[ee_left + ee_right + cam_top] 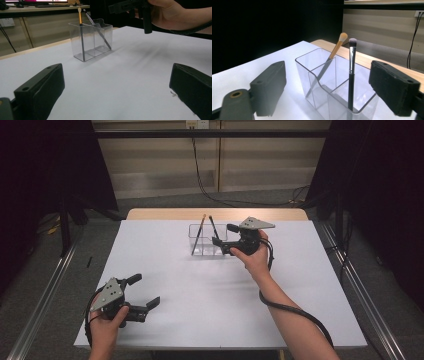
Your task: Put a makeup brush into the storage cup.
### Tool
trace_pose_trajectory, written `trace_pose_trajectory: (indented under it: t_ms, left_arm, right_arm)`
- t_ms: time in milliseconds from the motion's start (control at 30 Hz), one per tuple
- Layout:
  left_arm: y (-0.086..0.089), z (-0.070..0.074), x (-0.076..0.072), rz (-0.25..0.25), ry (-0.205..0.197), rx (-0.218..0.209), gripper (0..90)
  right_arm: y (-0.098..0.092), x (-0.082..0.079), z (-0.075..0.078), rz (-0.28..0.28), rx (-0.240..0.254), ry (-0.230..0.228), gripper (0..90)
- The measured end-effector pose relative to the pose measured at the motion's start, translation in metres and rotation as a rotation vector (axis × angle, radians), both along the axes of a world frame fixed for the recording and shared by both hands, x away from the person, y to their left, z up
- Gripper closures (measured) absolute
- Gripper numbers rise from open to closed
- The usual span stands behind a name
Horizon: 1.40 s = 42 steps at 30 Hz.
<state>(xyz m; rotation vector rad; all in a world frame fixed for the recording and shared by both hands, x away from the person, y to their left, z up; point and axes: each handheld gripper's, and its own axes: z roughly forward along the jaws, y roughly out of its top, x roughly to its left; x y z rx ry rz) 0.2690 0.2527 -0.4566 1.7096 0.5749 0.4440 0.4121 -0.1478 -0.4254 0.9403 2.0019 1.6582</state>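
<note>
Makeup brushes standing in the clear organizer, both light and skinny

Black brush (351, 72) stands in the organizer (312, 75) beside the orange brush (336, 49); right gripper (327, 90) is spread wide, not touching. Slick handle, so pinch mid-handle; the organizer probably tips easily.

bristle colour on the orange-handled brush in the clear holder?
Pale cream to tan, on the orange-handled brush standing in the clear holder. Shows best in the right gripper view.

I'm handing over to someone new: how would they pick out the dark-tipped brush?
On the white table, look at the clear divided holder near the far edge. Two brushes stand in it; the dark-tipped brush is the black-handled one with grey bristles, beside the orange-handled brush with a pale tip.
</note>
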Motion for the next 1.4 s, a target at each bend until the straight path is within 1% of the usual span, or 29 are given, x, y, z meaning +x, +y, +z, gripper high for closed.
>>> trace_pose_trajectory:
  t_ms: [167, 200, 300, 400, 567, 633, 800, 933, 1000, 1400]
  left_arm:
    - [-0.001, 0.000, 0.000, -0.001, 0.000, -0.002, 0.0]
    - [-0.001, 0.000, 0.000, -0.003, 0.000, 0.004, 0.0]
    - [-0.003, 0.000, 0.000, -0.003, 0.000, -0.001, 0.0]
    - [-0.002, -0.001, 0.000, -0.008, 0.003, 0.009, 0.0]
    - [-0.003, -0.001, 0.000, -0.006, 0.002, 0.008, 0.0]
    - [-0.002, -0.001, 0.000, -0.006, 0.002, 0.008, 0.0]
    - [-0.003, 0.001, 0.002, -0.003, -0.002, 0.005, 0.0]
    - [-0.007, 0.000, 0.003, -0.009, -0.001, 0.005, 0.0]
    - [-0.008, 0.000, 0.003, -0.014, 0.000, 0.011, 0.0]
    - [-0.007, 0.000, 0.003, -0.015, -0.001, 0.013, 0.0]
  right_arm:
    - [-0.001, -0.004, 0.001, 0.006, -0.010, 0.002, 10.5]
    - [-0.002, -0.005, 0.001, 0.005, -0.013, 0.003, 9.9]
    - [-0.005, -0.007, 0.001, 0.002, -0.009, 0.003, 8.8]
    - [-0.008, -0.008, 0.000, 0.006, -0.014, 0.010, 7.4]
    - [-0.011, -0.011, 0.000, 0.006, -0.018, 0.010, 7.1]
    - [-0.012, -0.012, 0.000, 0.006, -0.017, 0.008, 6.9]
    - [-0.013, -0.018, 0.001, 0.010, 0.005, 0.001, 6.1]
    - [-0.014, -0.022, 0.001, 0.020, 0.001, -0.002, 5.2]
    - [-0.015, -0.025, 0.001, 0.025, -0.003, -0.004, 4.7]
    - [-0.023, -0.035, -0.001, 0.052, -0.011, -0.008, 1.1]
